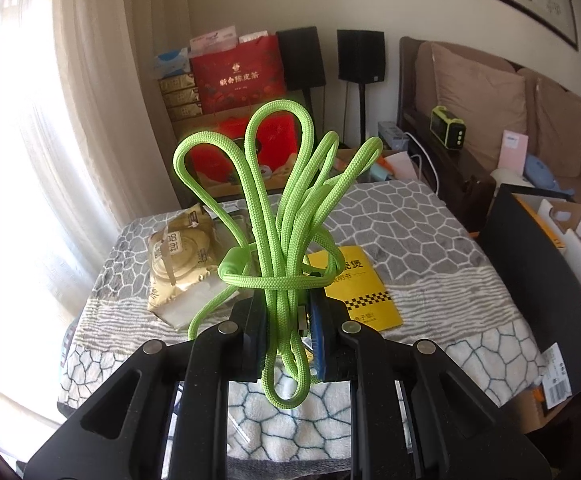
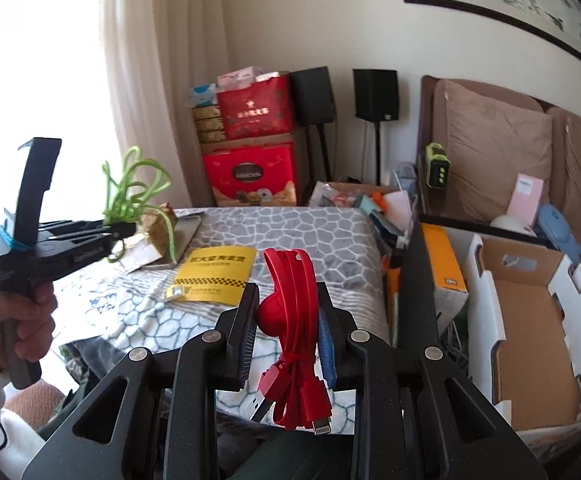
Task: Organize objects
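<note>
Green cord bundle (image 1: 286, 216) clamped in left gripper (image 1: 290, 332), loops fanning upward. Red cable bundle (image 2: 294, 320) pinched in right gripper (image 2: 290, 324), above patterned table (image 2: 322, 232).

The red gift bag (image 1: 237, 67) bears gold characters reading 新会陈皮茶. The red box (image 2: 249, 175) beneath it shows "COLLECTION" on a dark oval, as far as the blur allows. The yellow booklet (image 2: 213, 276) carries black Chinese headings, too small to read surely.
</note>
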